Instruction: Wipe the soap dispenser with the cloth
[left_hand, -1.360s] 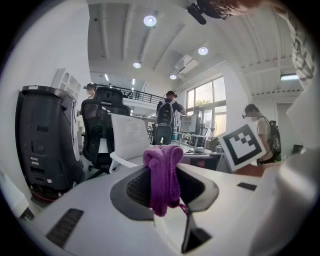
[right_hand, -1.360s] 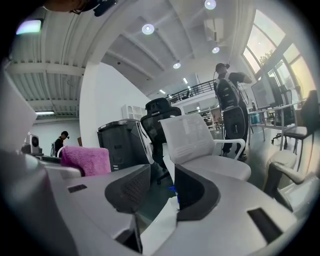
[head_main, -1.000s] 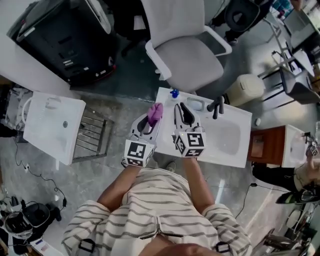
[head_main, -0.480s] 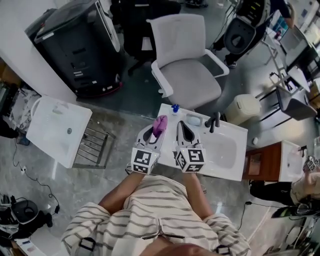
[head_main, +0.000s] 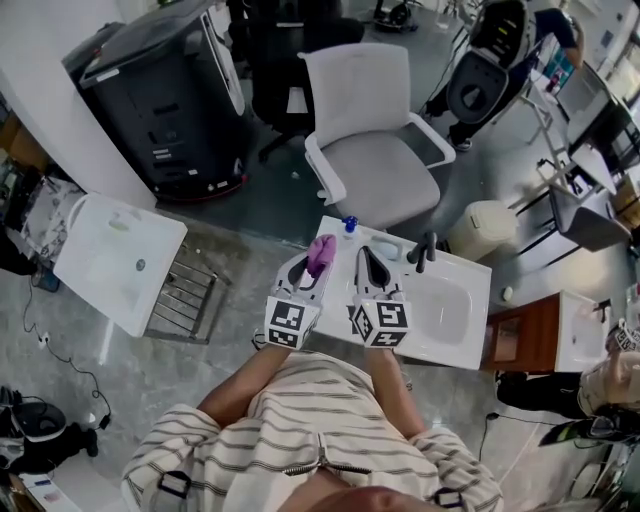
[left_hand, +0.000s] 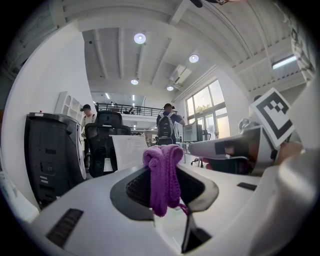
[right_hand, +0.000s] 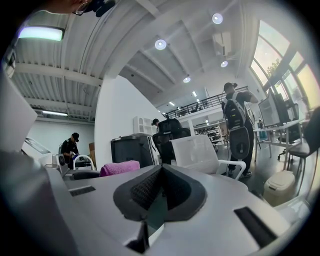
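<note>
Left tongs (head_main: 312, 267) grip a purple cloth (head_main: 321, 250) over a white sink worktop (head_main: 468, 335). Right tongs (head_main: 362, 256), beside them, are closed and empty. The blue-topped soap dispenser (head_main: 349, 224) stands at the worktop's far edge.

Soft, even light fills the head view. Shadows on the floor (head_main: 262, 205) are faint, and the white washbasin top (head_main: 470, 312) is bright, nearly washed out. Straight lines bow toward that picture's edges. Both gripper views are fisheye circles with black corners. Round ceiling lamps (left_hand: 139, 38) glare, a strip light (right_hand: 41, 33) blooms, and the windows (left_hand: 210, 105) are overexposed. The purple cloth (left_hand: 163, 175) is fairly sharp, while the nearest foreground in each gripper view is blurred.
</note>
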